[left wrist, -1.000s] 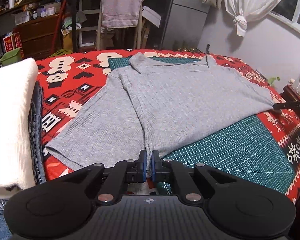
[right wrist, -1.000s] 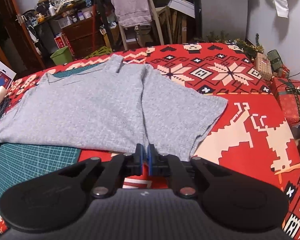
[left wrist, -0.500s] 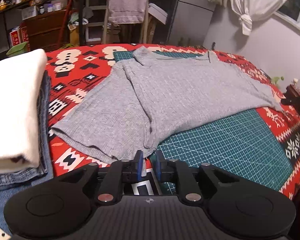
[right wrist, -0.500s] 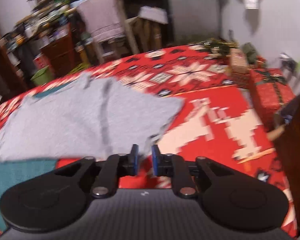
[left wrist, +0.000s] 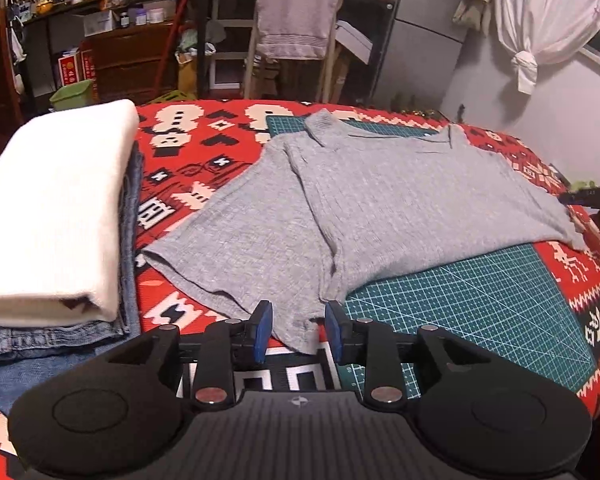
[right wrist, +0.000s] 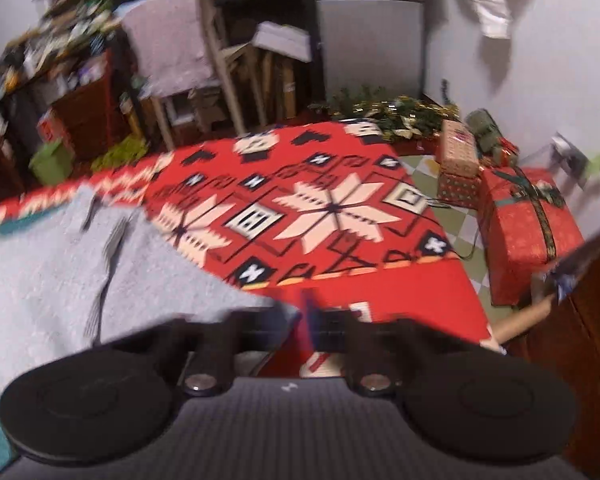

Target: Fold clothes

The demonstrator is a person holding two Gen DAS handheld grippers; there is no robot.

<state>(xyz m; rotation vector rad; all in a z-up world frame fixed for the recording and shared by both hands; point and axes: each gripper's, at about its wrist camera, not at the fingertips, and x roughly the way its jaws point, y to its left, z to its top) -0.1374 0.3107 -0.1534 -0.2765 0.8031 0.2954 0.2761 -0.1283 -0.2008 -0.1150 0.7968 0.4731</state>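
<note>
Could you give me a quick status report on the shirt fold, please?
Left gripper open at the hem of the grey shirt. Right gripper blurred, state unclear. Shirt flat, unfolded. Folded stack lies beside, apart.

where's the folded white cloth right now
In the left wrist view the folded white cloth sits at the left edge, stacked on folded denim, just left of the grey shirt.
</note>
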